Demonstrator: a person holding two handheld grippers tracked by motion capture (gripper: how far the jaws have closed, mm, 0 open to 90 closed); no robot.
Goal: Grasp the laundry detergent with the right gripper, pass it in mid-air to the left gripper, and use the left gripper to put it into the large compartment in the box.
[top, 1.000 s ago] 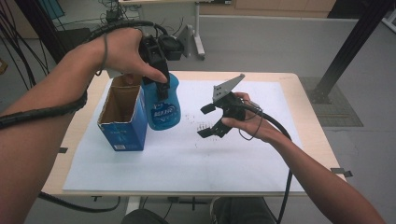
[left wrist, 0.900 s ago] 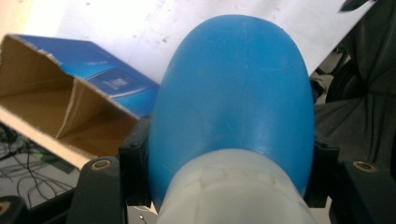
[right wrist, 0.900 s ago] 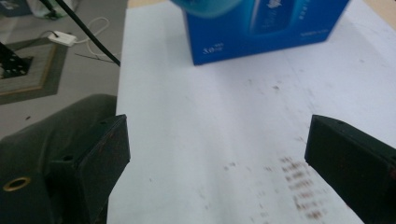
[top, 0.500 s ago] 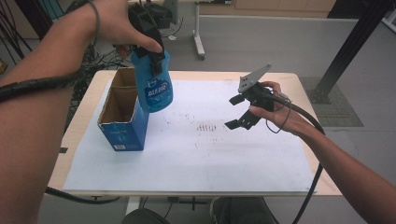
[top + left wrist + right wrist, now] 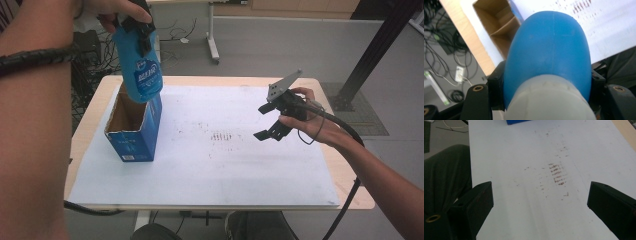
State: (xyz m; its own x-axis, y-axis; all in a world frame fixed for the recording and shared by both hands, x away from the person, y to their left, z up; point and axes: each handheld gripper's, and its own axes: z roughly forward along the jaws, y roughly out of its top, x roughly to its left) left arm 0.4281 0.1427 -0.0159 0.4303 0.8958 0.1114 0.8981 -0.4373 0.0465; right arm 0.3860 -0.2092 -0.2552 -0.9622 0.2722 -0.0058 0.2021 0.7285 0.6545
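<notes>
**Hand-held gripper lifts blue bottle over open carton**

Left hand-held gripper (image 5: 134,25) is clamped on a blue bottle (image 5: 141,70), its black jaws pressed against both sides near the pale grey cap end, as the left gripper view shows. The bottle is smooth, rounded blue plastic with a white and dark label printed on its front; in the left gripper view its body (image 5: 549,55) swells between the jaws, and a faint seam runs down its middle. It hangs in the air, cap end up under the hand, with its lower end just above the open top of a blue carton (image 5: 132,130).

The carton stands upright on the white sheet (image 5: 220,170) covering the table (image 5: 95,107), near the sheet's left edge. Its flaps are open and the brown cardboard inside shows, with a divider visible in the left gripper view.

Right hand-held gripper (image 5: 266,121) is held above the right part of the sheet, well apart from the bottle and carton. Its jaws are spread wide with nothing between them; in the right gripper view they frame a patch of small brownish marks (image 5: 556,176) on the sheet. A grey three-cornered plate sits on top of it, and a black cable trails back along the person's forearm.
</notes>
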